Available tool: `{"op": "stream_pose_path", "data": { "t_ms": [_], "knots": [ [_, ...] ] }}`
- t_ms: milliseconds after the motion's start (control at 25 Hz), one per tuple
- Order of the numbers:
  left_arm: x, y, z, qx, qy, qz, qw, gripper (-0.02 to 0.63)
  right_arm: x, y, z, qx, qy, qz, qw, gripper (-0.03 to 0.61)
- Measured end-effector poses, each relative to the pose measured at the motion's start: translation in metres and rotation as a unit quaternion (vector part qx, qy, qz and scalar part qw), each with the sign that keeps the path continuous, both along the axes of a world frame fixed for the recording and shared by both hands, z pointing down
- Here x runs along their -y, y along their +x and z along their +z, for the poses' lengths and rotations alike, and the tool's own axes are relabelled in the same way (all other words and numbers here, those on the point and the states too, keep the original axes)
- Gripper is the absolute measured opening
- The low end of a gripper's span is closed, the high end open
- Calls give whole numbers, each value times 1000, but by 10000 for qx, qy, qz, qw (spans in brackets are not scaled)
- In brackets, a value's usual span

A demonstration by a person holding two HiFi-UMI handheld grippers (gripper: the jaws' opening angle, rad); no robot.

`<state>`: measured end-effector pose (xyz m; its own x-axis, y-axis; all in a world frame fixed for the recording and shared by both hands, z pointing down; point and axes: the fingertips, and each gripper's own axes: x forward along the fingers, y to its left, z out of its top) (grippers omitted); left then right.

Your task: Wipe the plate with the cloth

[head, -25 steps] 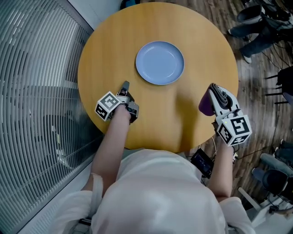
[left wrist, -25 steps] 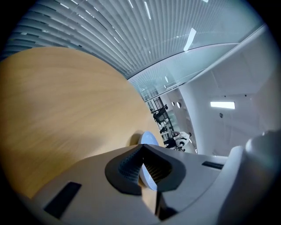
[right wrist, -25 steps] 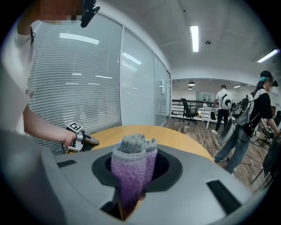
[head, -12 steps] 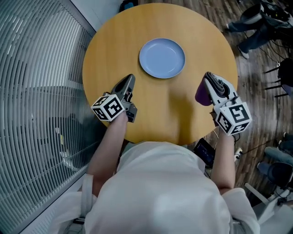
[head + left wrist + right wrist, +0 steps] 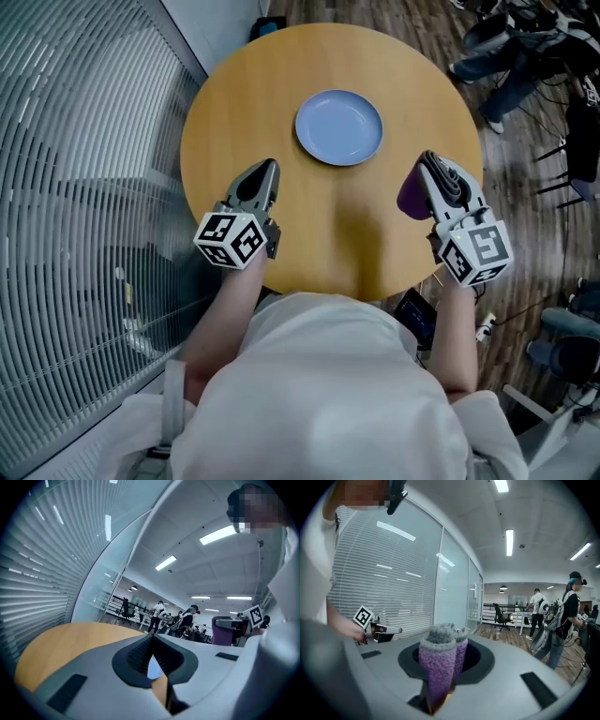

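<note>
A pale blue plate (image 5: 339, 127) lies empty on the round wooden table (image 5: 234, 103), toward its far side. My left gripper (image 5: 267, 172) hangs above the table's near left part, short of the plate, with its jaws shut and nothing between them (image 5: 151, 645). A sliver of the plate (image 5: 153, 668) shows through the gap below the jaws. My right gripper (image 5: 430, 166) hovers over the near right edge, shut on a folded purple cloth (image 5: 411, 201). In the right gripper view the cloth (image 5: 439, 667) stands pinched between the jaws, grey on top.
A glass wall with slatted blinds (image 5: 84, 187) runs along the table's left side. Chairs and cables (image 5: 544, 56) stand on the wooden floor to the right. Several people stand far off in the office behind.
Both grippers have risen off the table. The left one has rolled so its marker cube now faces up, and the right one carried the cloth slightly forward.
</note>
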<state>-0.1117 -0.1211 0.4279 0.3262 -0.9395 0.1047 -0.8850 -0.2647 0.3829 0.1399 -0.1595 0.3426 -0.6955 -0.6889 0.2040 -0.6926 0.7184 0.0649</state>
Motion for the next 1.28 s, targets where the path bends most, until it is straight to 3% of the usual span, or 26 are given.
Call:
{"op": "stream_pose_path", "data": {
  "t_ms": [280,680,1280],
  "knots": [
    [-21,-7,-52,752,779,52,9941,12,-21,-9,-27,444,442,389,9973,89],
    [-37,-7,-70,1299,998,267,9861,14,-37,-14,-50,787,808,732,9909,87],
    [-46,-24,-68,1331,1111,385,9841,12,-51,-39,-52,797,1054,812,9879,87]
  ]
}}
